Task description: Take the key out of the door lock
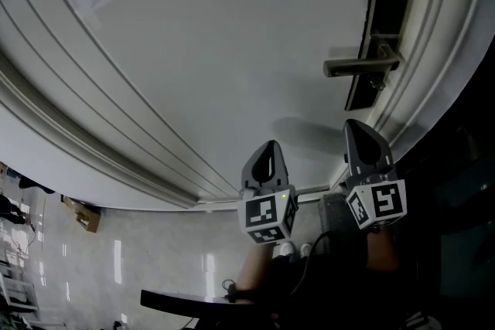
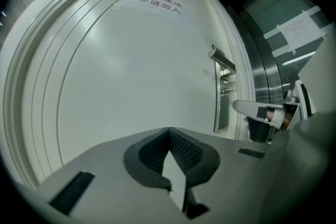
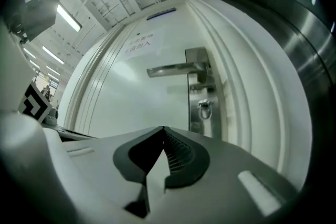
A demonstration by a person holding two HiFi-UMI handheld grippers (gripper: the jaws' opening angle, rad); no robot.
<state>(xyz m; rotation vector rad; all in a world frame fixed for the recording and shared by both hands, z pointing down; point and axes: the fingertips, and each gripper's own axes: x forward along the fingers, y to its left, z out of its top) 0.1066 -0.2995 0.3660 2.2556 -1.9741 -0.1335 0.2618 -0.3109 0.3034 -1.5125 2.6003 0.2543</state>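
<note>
Key [image 3: 203,108] with a small ring sat in the lock plate [image 3: 198,93], ahead of the right gripper [image 3: 163,129] and a little to the right of its tips, with clear air between them. The door handle [image 3: 170,69] stuck out leftward from the same plate, farther ahead of the tips than the key. The right gripper's jaws were pressed together at the tips with nothing between them. The left gripper [image 2: 169,131] was likewise closed and empty; it faced the plain white door [image 2: 131,71], the lock well off to its right.

By my reading the task was at the approach step: the key was still in the lock and neither tool touched it. The right gripper looked the better placed. The next move would call for its jaws to part, the tips to go forward and slightly right until they straddled the key's head, then a firm close. The pull should run straight back along the key's shaft, as a skewed pull might bind it
</note>
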